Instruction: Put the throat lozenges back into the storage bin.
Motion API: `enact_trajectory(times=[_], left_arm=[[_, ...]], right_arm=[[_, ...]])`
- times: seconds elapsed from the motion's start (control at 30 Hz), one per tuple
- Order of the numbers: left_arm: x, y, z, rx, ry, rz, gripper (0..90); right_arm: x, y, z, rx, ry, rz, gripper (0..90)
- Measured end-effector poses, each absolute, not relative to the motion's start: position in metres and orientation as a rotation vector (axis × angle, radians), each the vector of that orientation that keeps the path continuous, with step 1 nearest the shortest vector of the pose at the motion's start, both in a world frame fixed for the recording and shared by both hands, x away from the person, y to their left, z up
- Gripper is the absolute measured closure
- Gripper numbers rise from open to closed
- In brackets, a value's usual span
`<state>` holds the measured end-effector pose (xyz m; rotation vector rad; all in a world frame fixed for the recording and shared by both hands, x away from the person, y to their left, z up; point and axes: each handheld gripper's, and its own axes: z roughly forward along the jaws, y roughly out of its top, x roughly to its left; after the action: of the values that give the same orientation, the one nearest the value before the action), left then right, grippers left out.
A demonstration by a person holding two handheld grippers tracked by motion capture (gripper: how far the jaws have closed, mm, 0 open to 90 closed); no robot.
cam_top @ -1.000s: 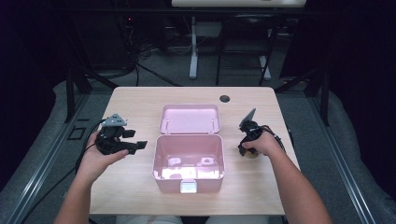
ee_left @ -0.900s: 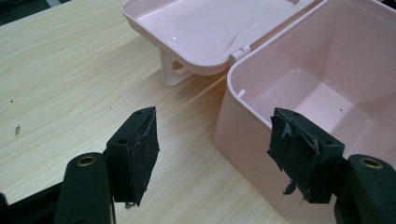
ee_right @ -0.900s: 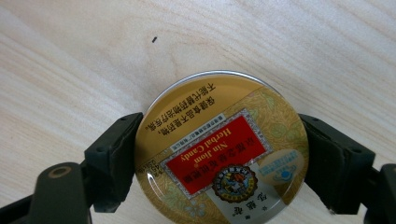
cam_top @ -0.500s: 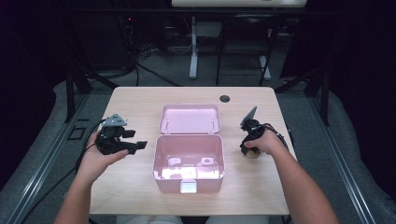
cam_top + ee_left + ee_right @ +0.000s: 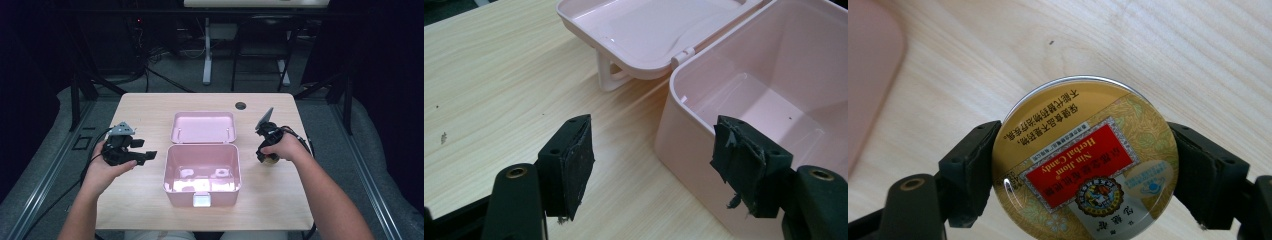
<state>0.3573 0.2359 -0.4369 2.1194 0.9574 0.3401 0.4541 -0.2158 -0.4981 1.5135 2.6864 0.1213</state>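
Wooden table under dim, cable-strewn dark room.

A round gold candy tin with a red label, lid up, above the wooden table.

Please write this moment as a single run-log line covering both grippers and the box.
right gripper: shut on candy tin, right of box | left gripper: open, empty, beside box | pink box: lid open, looks empty
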Motion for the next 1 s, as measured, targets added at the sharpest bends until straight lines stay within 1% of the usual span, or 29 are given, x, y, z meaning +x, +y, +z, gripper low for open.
enact_trajectory(times=[0.53, 0.73, 1.0], left_arm=[[0.357, 0.237, -0.437, 2.115, 0.958, 0.343, 32.3], [0.357, 0.237, -0.437, 2.115, 0.959, 0.344, 32.2], [0.357, 0.237, -0.437, 2.116, 0.957, 0.343, 32.3]], right_arm=[[0.441, -0.206, -0.442, 1.413, 2.73, 0.149, 19.8], [0.436, -0.2, -0.425, 1.376, 2.752, 0.131, 19.8], [0.43, -0.192, -0.412, 1.297, 2.789, 0.135, 19.9]])
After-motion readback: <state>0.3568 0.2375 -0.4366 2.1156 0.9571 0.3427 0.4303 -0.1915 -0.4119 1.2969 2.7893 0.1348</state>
